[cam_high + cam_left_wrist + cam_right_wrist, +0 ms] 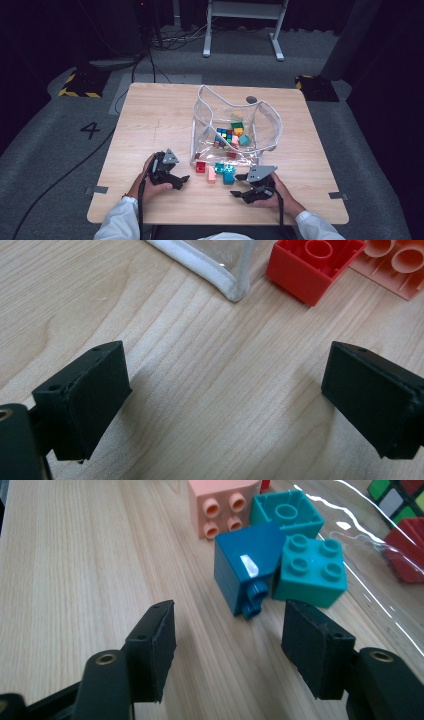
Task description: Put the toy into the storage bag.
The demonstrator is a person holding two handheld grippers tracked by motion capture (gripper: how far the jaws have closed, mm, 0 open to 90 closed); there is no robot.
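Observation:
Several loose toy bricks lie on the wooden table [150,125] in front of a clear plastic bag [235,130]: a red brick [200,166], a pink brick [211,174] and teal bricks [228,173]. My left gripper [181,182] rests just left of them, open, with bare wood between its jaws [225,390]; the red brick [312,265] lies ahead to the right. My right gripper [238,186] stands open [230,635] close behind a tipped dark blue brick [247,565], with a teal brick [310,570] beside it. Nothing sits between the pads.
The bag holds several more coloured bricks and a puzzle cube [395,495]. Its white-trimmed edge [210,270] lies close ahead of the left gripper. A pink brick [220,505] and an upturned teal brick [286,512] lie behind the blue one.

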